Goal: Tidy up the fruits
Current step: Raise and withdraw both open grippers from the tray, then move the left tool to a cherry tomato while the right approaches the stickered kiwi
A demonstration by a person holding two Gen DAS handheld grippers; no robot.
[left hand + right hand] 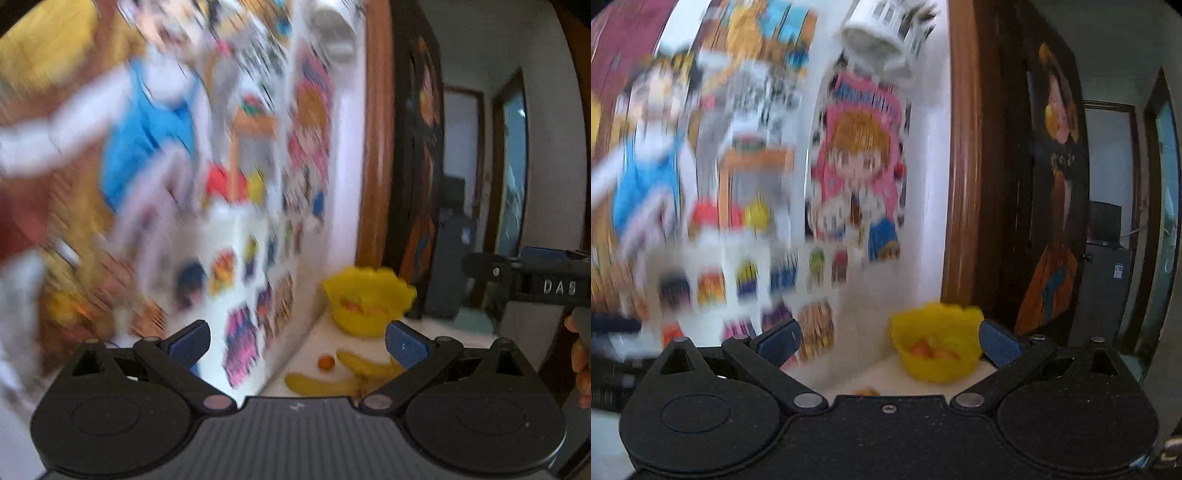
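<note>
Fruit, loose: two long yellow bananas (pixel 343 376) and one small round orange fruit (pixel 326 362), lying close together on the pale countertop (pixel 436 330), just in front of the bowl.
Bowl: yellow plastic, scalloped rim (pixel 369 301), holding orange-red fruit, standing near the white wall covered in cartoon stickers (pixel 258 206).
Left gripper (pixel 295 345): blue-padded jaws spread wide, holding nothing.
Right gripper (pixel 888 341): jaws likewise wide apart, empty, the bowl framed between them.
</note>
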